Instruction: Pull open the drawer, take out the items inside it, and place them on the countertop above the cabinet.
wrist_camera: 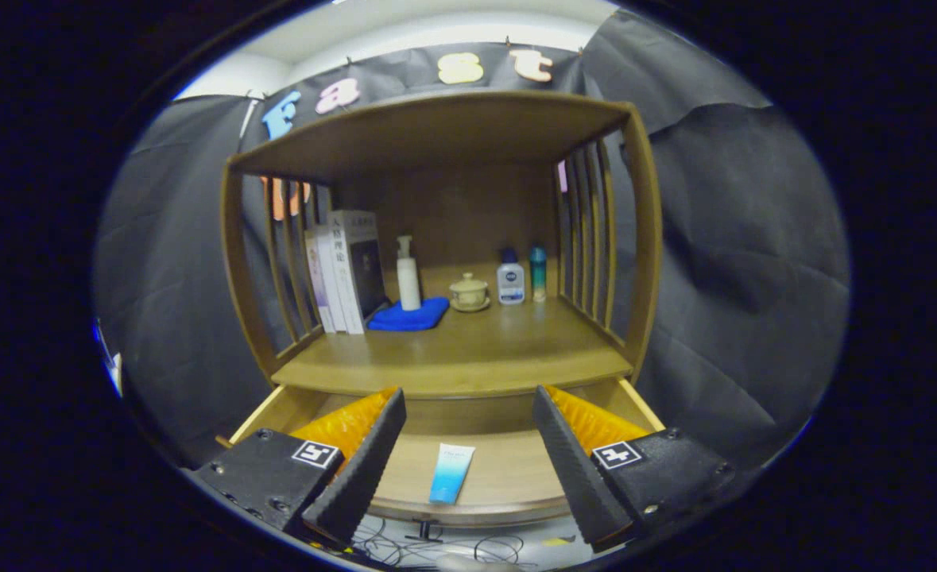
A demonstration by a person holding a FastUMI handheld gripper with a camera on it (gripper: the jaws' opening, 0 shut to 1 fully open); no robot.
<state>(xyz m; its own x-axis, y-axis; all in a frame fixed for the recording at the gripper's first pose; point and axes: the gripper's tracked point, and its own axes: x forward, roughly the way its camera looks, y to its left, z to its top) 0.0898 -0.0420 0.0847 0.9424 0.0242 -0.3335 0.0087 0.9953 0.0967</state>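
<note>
While the drawer is standing pulled out below the countertop, the gripper is hovering over it with its fingers spread wide and released, gripping nothing. A blue-and-white tube is lying flat on the drawer floor, between the two fingers and touching neither. Taking the countertop as the landmark: books are standing upright at its back left; a blue cloth is lying just beside them, carrying a white pump bottle; a small lidded cup is sitting at the middle back; a white bottle and a teal bottle are standing side by side at the back right.
</note>
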